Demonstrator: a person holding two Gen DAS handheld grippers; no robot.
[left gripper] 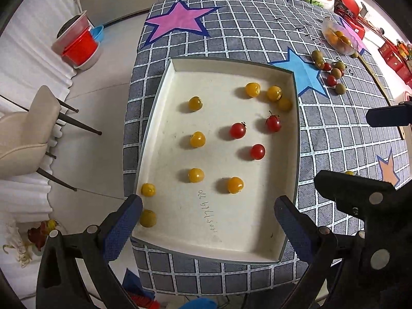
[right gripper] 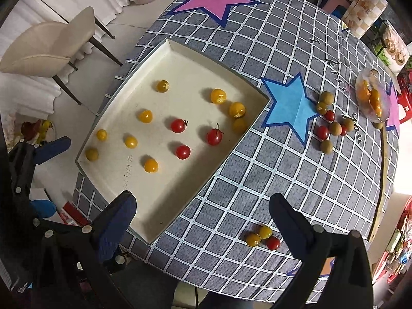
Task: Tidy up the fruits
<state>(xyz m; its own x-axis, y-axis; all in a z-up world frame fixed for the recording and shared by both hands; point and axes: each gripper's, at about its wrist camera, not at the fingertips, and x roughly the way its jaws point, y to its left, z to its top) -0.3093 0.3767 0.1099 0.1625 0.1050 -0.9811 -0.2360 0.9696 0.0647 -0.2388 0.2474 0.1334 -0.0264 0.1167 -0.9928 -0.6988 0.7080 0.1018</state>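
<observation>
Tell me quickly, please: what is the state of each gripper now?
Left gripper: open, holding nothing, over the tray.
Right gripper: open, holding nothing.

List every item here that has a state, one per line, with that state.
left gripper: open, empty, over the tray's near end
right gripper: open, empty
tray: uncovered, holding yellow and red tomatoes
plastic bag: lying on the tablecloth, fruit inside
three tomatoes: loose on the tablecloth, outside the tray
</observation>
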